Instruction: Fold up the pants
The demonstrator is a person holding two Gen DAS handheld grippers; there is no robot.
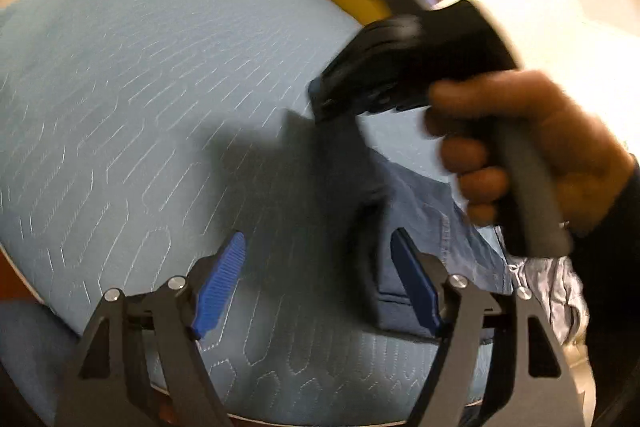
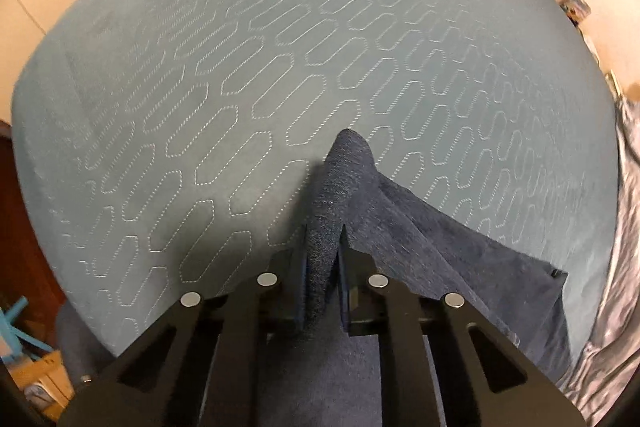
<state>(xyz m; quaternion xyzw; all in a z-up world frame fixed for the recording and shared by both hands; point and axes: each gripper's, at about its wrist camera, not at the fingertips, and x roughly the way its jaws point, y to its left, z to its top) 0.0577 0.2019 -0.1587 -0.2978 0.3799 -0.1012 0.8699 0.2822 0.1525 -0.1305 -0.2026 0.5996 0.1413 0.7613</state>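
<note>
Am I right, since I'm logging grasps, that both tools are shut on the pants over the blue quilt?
Not quite. Only the right tool is shut on the pants, as the right wrist view shows. The left wrist view shows the left tool open, its blue pads apart with only the quilt between them. The rest stands: the pants lie over the blue quilt.

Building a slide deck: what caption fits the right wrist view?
Right gripper shut on a bunched fold of dark blue denim pants, lifting it above the light blue quilted bed cover.
</note>
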